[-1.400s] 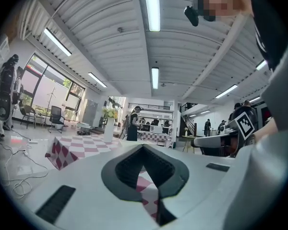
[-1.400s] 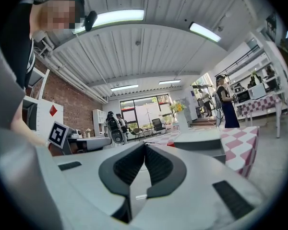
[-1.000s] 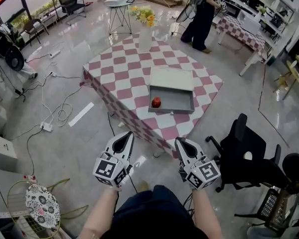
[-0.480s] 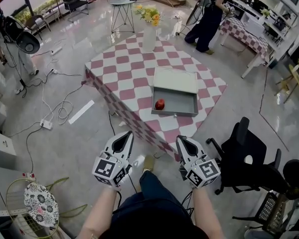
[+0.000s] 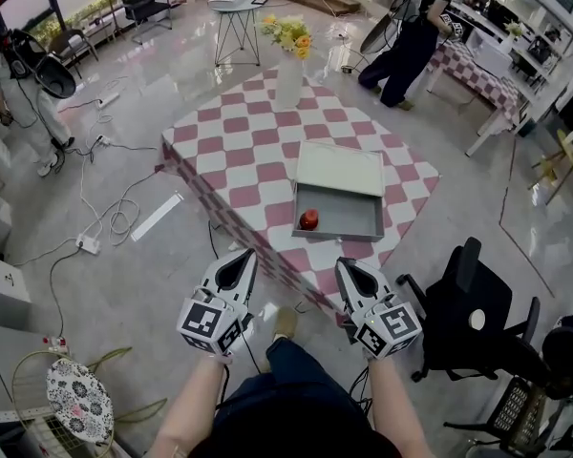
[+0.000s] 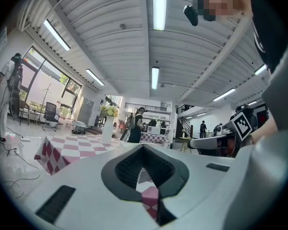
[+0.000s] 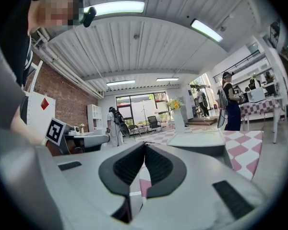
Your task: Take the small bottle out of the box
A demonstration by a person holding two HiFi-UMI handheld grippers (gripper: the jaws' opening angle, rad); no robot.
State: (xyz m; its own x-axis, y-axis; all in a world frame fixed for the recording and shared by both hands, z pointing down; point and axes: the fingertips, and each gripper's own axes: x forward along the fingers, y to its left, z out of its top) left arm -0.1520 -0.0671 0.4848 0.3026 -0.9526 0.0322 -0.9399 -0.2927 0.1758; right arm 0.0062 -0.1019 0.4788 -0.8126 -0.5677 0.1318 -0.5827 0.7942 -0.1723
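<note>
The small bottle is a tiny, rounded red thing, too small for more detail. It sits at the near left inside the open grey box on the pink-and-white checked table. I hold my left gripper and right gripper side by side, roughly level, pointing toward the table and well apart from the box. Both pairs of jaws are closed together on nothing.

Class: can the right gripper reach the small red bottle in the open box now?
Probably not yet: the right gripper is shut and short of the table, though nothing covers the bottle.
</note>
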